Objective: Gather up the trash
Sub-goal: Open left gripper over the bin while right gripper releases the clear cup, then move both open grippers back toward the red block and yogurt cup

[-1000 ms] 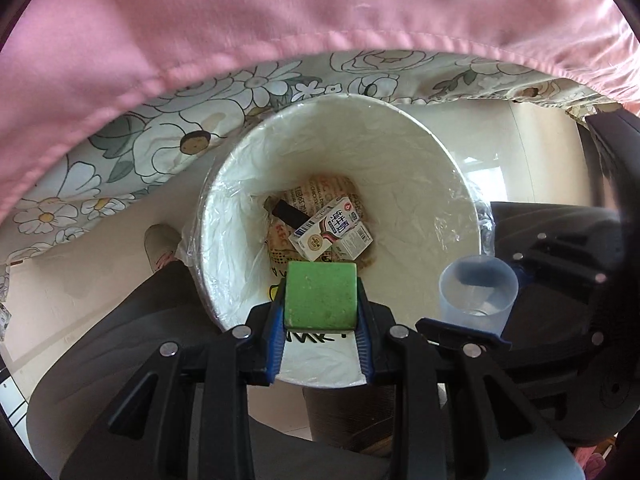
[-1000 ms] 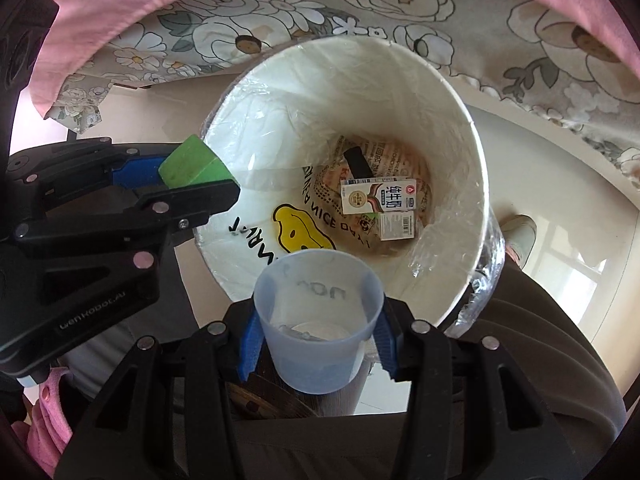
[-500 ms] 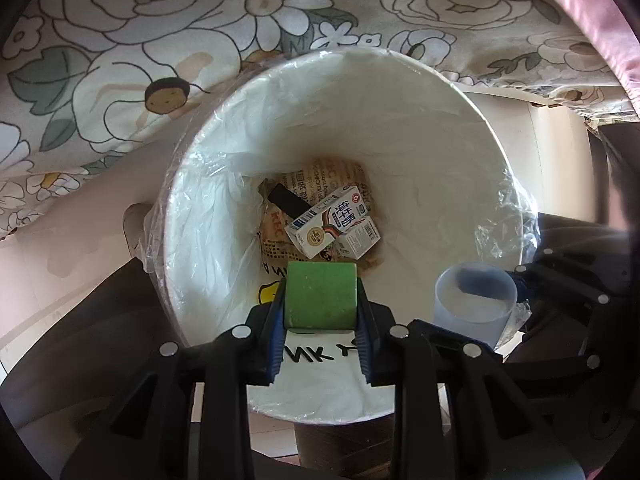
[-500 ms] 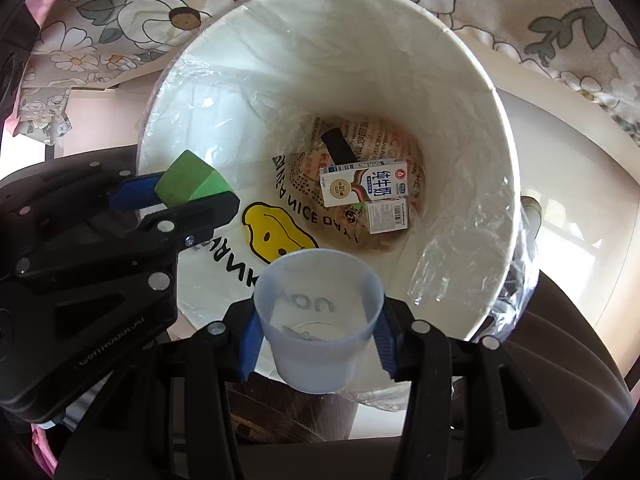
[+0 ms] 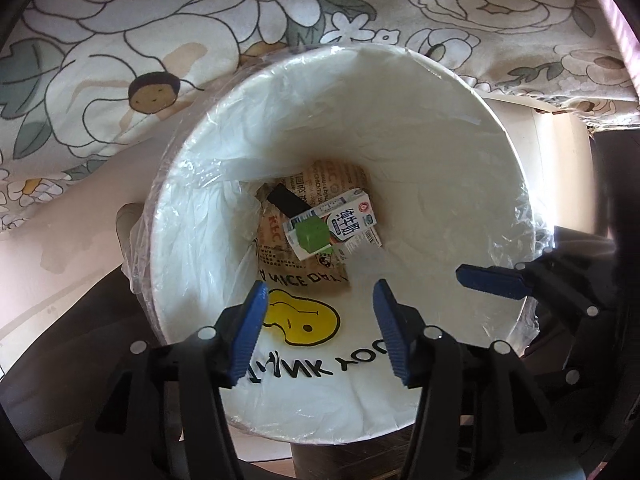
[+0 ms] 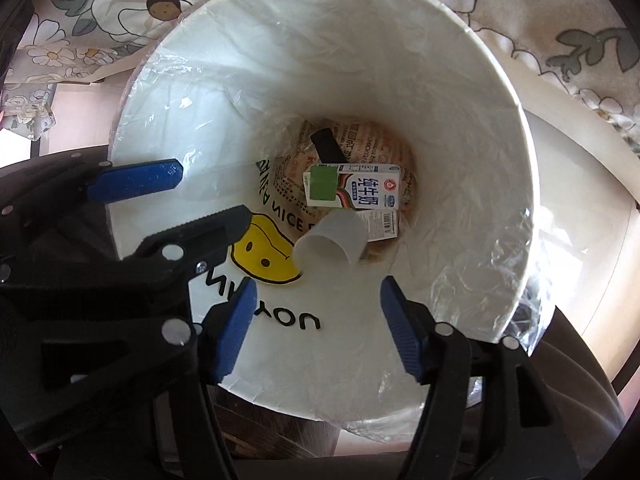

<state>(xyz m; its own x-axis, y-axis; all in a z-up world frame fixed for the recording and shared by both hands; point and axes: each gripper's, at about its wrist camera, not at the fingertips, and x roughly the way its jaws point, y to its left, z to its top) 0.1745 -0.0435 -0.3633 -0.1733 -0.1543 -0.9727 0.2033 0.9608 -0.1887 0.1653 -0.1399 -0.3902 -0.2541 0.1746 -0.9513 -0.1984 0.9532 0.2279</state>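
My left gripper (image 5: 320, 320) and right gripper (image 6: 316, 320) hang spread wide and empty over the lined bin's rim (image 6: 516, 128). Inside, the green block (image 6: 324, 183) lies on the milk carton (image 6: 360, 191) and the plastic cup (image 6: 332, 240) is tipped sideways beside it.

Both tongs are showing black plastic frames with round silver screws; the left tongs (image 5: 320, 326) and right tongs (image 6: 316, 328) are wearing ribbed blue pads (image 5: 250, 330) on their fingers.

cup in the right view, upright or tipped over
Tipped: the cup lies on its side inside the bin, mouth toward the camera, beside the carton.
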